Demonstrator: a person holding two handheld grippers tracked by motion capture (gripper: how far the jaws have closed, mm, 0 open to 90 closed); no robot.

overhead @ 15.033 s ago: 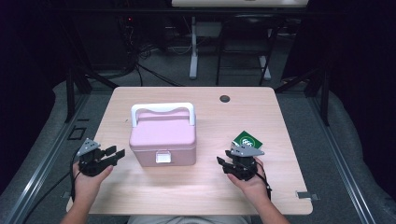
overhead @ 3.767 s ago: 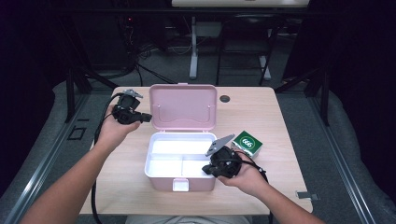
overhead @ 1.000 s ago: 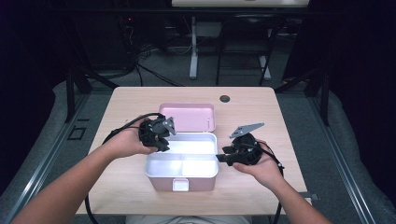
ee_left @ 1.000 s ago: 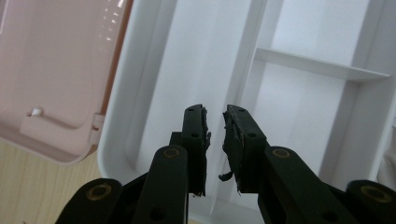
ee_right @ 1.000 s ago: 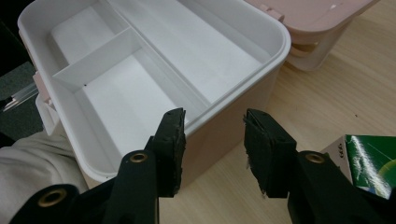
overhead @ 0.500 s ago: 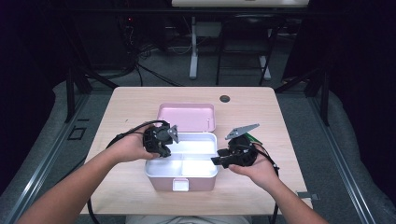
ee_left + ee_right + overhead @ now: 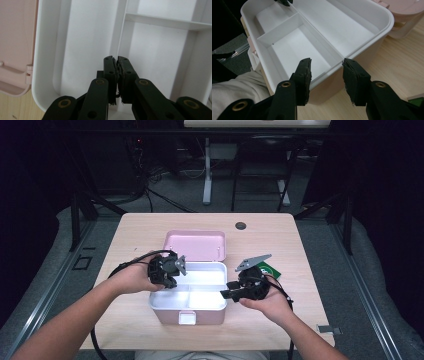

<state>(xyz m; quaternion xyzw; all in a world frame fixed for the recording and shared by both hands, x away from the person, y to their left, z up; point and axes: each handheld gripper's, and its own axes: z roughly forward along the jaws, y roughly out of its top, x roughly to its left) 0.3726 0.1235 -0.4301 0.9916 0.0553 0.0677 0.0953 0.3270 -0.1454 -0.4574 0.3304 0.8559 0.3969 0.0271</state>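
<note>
Nearest the person, at the front of the bench (image 7: 125,320), sits the pink box (image 7: 187,312) with its white tray (image 7: 192,292) laid bare, a latch showing at the middle of its front wall. The tray has a long compartment at the back and two smaller ones in front, parted by thin white walls. The left tool (image 7: 165,271) is at the tray's left end, pointing down into it; its jaws have just been closing and now stand all but together around the thin dividing wall (image 7: 119,42), which runs straight into the narrow gap between the pads, though I cannot tell if they pinch it. The right tool (image 7: 235,292) sits at the tray's right end with its jaws partly apart, straddling the rim (image 7: 352,56) there, one jaw inside and one outside, the pads clear of the wall. Just right of that hand a green card (image 7: 270,269) lies on the bench. Behind the tray, the pink lid (image 7: 195,245) lies thrown back. Farther off, near the far edge, is a small dark round grommet (image 7: 241,225).
</note>
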